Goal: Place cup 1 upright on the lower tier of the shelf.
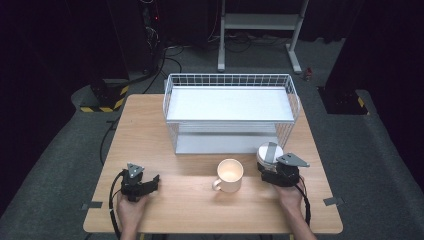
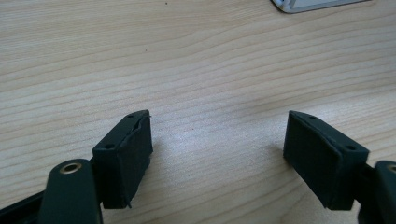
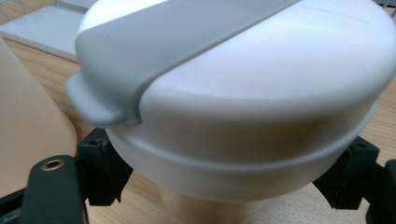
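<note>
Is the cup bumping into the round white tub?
Apart. The high view shows bare table between the cup and the round white tub.

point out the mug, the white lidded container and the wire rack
mug [image 1: 231, 173]: high view, on its inner wall.
white lidded container [image 3: 261, 93]: right gripper view, on the lid's side.
wire rack [image 1: 230, 80]: high view, on its back rim.

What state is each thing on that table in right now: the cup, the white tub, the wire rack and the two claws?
Mug: upright, empty, handle toward the person.
Lidded tub: upright, lid on with a grey strap across it, between the right gripper's jaws.
Wire rack: standing, both shelves bare.
Left gripper: open, nothing between its jaws, low over the table.
Right gripper: jaws around the tub below its lid.
</note>
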`<state>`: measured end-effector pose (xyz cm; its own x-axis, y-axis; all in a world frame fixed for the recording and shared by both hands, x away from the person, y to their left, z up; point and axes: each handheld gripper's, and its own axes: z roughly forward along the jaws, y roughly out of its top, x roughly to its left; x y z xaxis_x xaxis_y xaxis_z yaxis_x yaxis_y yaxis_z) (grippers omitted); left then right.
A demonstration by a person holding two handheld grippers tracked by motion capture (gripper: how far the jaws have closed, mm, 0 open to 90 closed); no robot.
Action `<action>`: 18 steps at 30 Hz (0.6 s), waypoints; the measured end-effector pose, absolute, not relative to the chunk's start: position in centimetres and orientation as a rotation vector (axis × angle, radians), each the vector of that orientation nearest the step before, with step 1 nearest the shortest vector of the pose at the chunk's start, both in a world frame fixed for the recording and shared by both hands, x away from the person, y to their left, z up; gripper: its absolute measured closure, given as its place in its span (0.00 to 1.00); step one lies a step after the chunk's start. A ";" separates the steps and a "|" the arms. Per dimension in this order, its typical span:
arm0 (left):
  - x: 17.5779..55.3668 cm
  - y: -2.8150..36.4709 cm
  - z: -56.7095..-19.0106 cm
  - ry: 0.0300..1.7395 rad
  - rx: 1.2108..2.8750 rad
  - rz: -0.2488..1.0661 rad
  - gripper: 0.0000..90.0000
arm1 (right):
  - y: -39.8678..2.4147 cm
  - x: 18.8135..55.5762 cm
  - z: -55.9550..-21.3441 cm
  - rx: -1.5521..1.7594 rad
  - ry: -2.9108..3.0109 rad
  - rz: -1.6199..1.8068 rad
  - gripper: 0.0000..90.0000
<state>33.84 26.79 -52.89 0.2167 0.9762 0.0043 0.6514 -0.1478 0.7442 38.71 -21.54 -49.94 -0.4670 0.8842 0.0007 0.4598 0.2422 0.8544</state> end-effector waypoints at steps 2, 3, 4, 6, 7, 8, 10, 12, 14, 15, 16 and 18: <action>33.8 26.8 -52.9 1.503 1.876 0.675 0.27 | -21.5 38.7 -50.0 1.220 2.026 1.145 0.20; 33.8 26.8 -52.9 1.503 1.876 0.675 0.27 | -21.5 38.7 -50.0 1.220 2.025 1.146 0.20; 33.8 26.8 -52.9 1.503 1.876 0.675 0.27 | -21.5 38.7 -50.0 1.219 2.024 1.148 0.20; 33.8 26.8 -52.9 1.503 1.877 0.675 0.27 | -21.5 38.7 -50.1 1.208 2.024 1.153 0.20; 33.8 26.8 -52.9 1.503 1.876 0.675 0.27 | -21.5 38.7 -50.1 1.203 2.023 1.158 0.20; 33.8 26.8 -52.9 1.503 1.876 0.675 0.27 | -21.4 38.7 -50.1 1.199 2.021 1.160 0.20; 33.8 26.8 -52.9 1.503 1.877 0.675 0.27 | -21.4 38.7 -50.1 1.198 2.022 1.158 0.20; 33.8 26.8 -52.9 1.503 1.877 0.675 0.27 | -21.4 38.7 -50.1 1.192 2.026 1.158 0.20; 33.8 26.8 -52.9 1.503 1.877 0.675 0.27 | -21.4 38.7 -50.2 1.192 2.024 1.161 0.20; 33.8 26.8 -52.9 1.503 1.877 0.675 0.27 | -21.4 38.7 -50.2 1.196 2.021 1.166 0.20; 33.8 26.8 -52.9 1.503 1.877 0.675 0.27 | -21.4 38.7 -50.2 1.195 2.019 1.169 0.20; 33.8 26.8 -52.9 1.503 1.876 0.675 0.27 | -21.4 38.7 -50.2 1.201 2.016 1.173 0.20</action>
